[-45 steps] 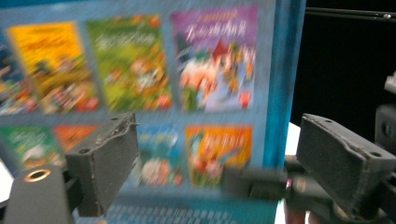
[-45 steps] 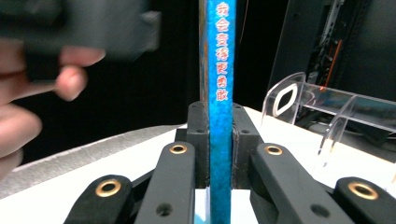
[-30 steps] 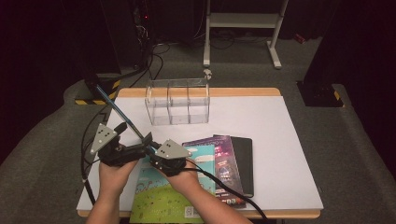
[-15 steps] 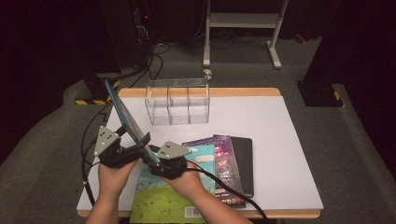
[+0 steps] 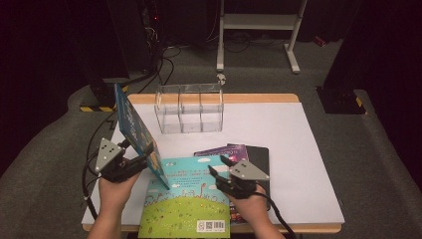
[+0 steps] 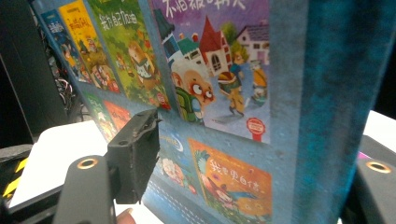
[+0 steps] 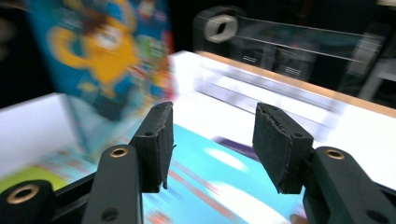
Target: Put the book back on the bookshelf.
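Observation:
A blue picture book stands on its edge at the table's left, its lower corner on a green picture book that lies flat at the front. My left gripper has the blue book between its jaws, which have just been closing. One pad sits close beside the cover; the other jaw is hidden behind the book's edge. My right gripper hovers open over the green book's right side. Its jaws have just been opening, and nothing is between them.
A clear rack with three compartments stands at the back of the white table. It also appears ahead in the right gripper view. A purple book and a black one lie under the green book's right edge.
My right gripper has let go of the blue book and swung right, over the green book. The blue book stays raised at my left gripper, whose jaws have narrowed around it.

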### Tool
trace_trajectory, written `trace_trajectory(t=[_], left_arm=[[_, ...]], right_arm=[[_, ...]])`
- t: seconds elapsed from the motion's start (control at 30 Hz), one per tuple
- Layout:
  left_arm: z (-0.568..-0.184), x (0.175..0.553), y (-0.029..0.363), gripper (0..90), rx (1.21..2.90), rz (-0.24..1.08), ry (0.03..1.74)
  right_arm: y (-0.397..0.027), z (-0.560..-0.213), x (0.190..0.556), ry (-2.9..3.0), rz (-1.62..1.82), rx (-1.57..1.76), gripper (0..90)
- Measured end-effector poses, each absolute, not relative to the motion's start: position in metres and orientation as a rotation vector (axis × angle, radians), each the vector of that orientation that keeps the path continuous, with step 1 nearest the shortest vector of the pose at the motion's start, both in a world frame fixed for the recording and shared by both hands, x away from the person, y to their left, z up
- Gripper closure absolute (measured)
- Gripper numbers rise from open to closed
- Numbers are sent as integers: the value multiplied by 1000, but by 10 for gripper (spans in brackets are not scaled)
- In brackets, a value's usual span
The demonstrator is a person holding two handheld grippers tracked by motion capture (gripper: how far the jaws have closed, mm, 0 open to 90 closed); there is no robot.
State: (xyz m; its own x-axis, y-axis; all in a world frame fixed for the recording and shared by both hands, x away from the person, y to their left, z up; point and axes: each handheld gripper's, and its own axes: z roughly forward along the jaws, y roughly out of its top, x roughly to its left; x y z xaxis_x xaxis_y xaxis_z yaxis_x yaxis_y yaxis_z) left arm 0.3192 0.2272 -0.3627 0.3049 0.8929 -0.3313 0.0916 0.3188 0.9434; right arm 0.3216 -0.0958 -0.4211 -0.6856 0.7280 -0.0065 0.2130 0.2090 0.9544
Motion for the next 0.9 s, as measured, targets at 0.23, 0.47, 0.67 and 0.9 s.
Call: trace_trajectory(t=[0.23, 0.47, 0.67, 0.9], left_arm=[[-361, 318, 227, 331, 1141, 747, 1151], [-353, 315, 235, 391, 1169, 793, 1158], [-348, 314, 251, 555, 1120, 864, 1193], [-350, 309, 279, 784, 1112, 775, 1203]], right_arm=[[-141, -436, 321, 1973, 1488, 1000, 481], [-151, -440, 323, 1958, 1506, 1034, 482], [-154, -439, 322, 1943, 1517, 1050, 491], [-150, -440, 323, 1950, 1518, 1055, 495]])
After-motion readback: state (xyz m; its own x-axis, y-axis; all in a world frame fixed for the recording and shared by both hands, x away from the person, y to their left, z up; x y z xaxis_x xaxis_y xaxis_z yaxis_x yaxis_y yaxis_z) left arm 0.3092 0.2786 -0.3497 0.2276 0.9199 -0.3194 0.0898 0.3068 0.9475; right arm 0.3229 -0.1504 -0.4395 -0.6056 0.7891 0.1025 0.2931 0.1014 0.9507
